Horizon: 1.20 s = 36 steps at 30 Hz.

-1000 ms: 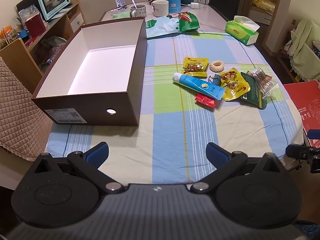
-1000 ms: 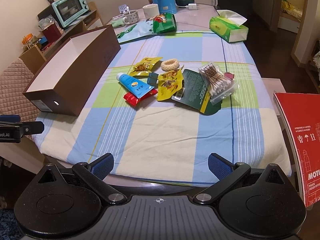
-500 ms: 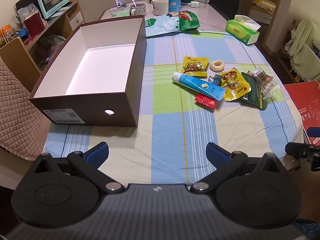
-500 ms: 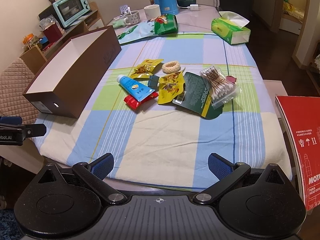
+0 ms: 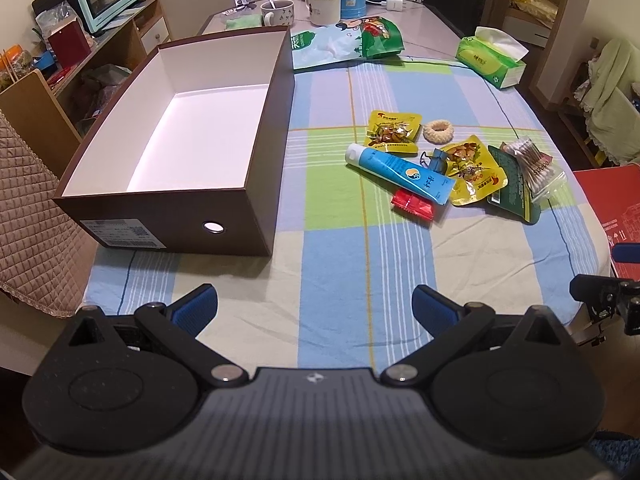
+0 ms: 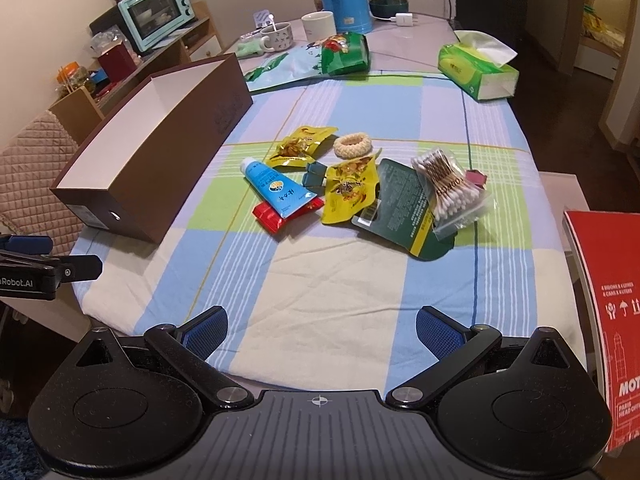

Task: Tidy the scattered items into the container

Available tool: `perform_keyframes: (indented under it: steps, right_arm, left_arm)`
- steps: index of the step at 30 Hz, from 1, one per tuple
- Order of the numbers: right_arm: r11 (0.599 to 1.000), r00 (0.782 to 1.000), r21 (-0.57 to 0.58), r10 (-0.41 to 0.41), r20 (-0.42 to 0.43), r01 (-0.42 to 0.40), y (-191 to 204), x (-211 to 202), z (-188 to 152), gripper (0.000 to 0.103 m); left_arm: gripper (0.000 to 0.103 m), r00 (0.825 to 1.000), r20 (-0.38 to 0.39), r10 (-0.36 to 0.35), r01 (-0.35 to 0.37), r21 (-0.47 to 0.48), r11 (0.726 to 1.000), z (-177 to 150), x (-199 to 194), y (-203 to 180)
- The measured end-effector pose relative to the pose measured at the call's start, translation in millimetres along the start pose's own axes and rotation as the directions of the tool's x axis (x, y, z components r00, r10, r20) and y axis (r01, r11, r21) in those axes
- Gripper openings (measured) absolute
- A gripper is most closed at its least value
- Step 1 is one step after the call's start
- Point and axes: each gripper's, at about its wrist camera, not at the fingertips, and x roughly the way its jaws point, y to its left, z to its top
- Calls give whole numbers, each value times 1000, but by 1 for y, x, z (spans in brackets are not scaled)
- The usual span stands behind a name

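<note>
Left gripper (image 5: 314, 304): we hold it above the near edge of the table, fingers spread wide, nothing between them
Right gripper (image 6: 320, 326): we hold it low at the near edge, fingers spread wide too, empty
Container (image 5: 264, 128): the brown box with a white inside stands on the left of the checked tablecloth (image 5: 340, 272); we see nothing in it
Scattered items: they lie in a loose cluster to the right of the box, well apart from both grippers
Blue tube (image 6: 276, 188): lies on its side with its tail end over the red packet (image 6: 270, 216)
Yellow snack packs: one (image 6: 300, 146) behind the tube, the other (image 6: 350, 188) to its right, overlapping the dark green card (image 6: 404, 208)
Cotton swabs (image 6: 446, 190): the clear bag rests on the right part of the green card
Woven ring (image 6: 352, 145): lies between the two yellow packs
Small teal clip (image 6: 314, 173): just beside the tube; we cannot tell if they touch
Far end: a green tissue pack (image 6: 474, 66) and two mugs
</note>
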Motion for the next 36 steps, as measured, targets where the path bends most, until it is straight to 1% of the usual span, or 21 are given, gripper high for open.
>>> perform_keyframes:
  steps: [18, 22, 26, 32, 36]
  right_arm:
    - [998, 999, -46, 40, -16, -41, -22, 15, 27, 103]
    - [997, 997, -48, 66, -35, -67, -28, 22, 33, 103]
    - [990, 991, -66, 122, -50, -125, -31, 31, 41, 103]
    - [976, 984, -127, 175, -42, -179, -29, 48, 62, 103]
    - [960, 979, -191, 196, -50, -202, -25, 65, 76, 102]
  left_arm:
    - [102, 1000, -16, 7, -8, -25, 1000, 20, 17, -19]
    - [102, 1000, -22, 9, -10, -40, 999, 23, 22, -21]
    - [102, 999, -28, 15, -17, -67, 998, 25, 27, -20]
    - [102, 998, -35, 45, -49, -120, 992, 26, 32, -11]
    - [102, 997, -44, 65, -71, -156, 985, 28, 37, -4]
